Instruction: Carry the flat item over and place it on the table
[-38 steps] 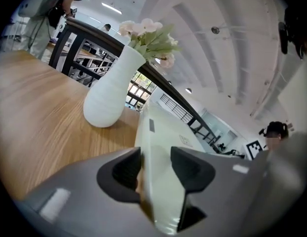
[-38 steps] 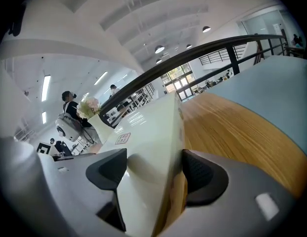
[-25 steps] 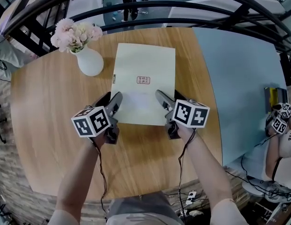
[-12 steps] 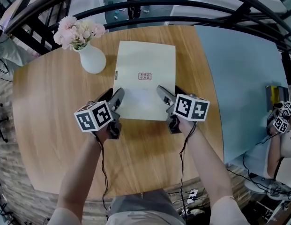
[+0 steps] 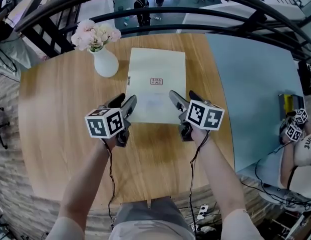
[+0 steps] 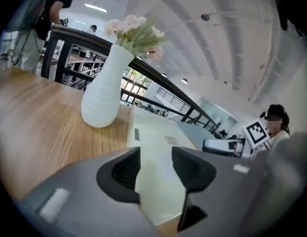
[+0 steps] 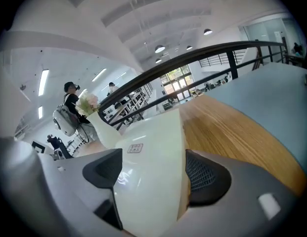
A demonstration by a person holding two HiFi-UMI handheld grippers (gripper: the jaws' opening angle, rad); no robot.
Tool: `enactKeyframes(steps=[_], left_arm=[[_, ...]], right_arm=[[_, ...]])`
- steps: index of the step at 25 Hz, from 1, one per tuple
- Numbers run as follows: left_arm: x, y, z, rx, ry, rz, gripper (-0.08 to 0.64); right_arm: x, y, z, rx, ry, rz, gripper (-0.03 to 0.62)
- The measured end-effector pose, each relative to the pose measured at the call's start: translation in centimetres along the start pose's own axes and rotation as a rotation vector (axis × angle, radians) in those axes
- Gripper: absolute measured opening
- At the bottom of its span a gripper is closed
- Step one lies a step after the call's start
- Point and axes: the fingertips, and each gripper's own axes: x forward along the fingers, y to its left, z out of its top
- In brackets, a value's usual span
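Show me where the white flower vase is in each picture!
Head view: vase upper left, just left of the cream sheet.
Left gripper view: vase big, left of center.
Right gripper view: vase small, at left beside the sheet.
Shared landmark: the cream sheet next to it.

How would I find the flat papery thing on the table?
Find the big light-brown wooden table. Beside the white vase of pink flowers lies a pale cream rectangular sheet. Only it is flat, with a tiny red stamp mid-page.
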Motion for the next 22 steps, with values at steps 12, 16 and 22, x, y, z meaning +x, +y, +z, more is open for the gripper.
enactKeyframes(steps=[12, 16, 22], left_arm=[[-10.2, -7.6, 7.7, 0.202, -0.174, 0.031, 0.075], [-14.4, -10.5, 9.6, 0.256, -0.235, 0.041, 0.063], [-20.8, -15.2, 11.2, 0.282, -0.321, 0.014, 0.041]], right_arm=[[-10.7, 9.0, 6.2, -0.11, -0.178, 0.105, 0.246], [-15.2, 12.2, 8.0, -0.12, -0.254, 0.129, 0.223], [-23.6, 17.4, 10.4, -0.18, -0.409, 0.147, 0.151]])
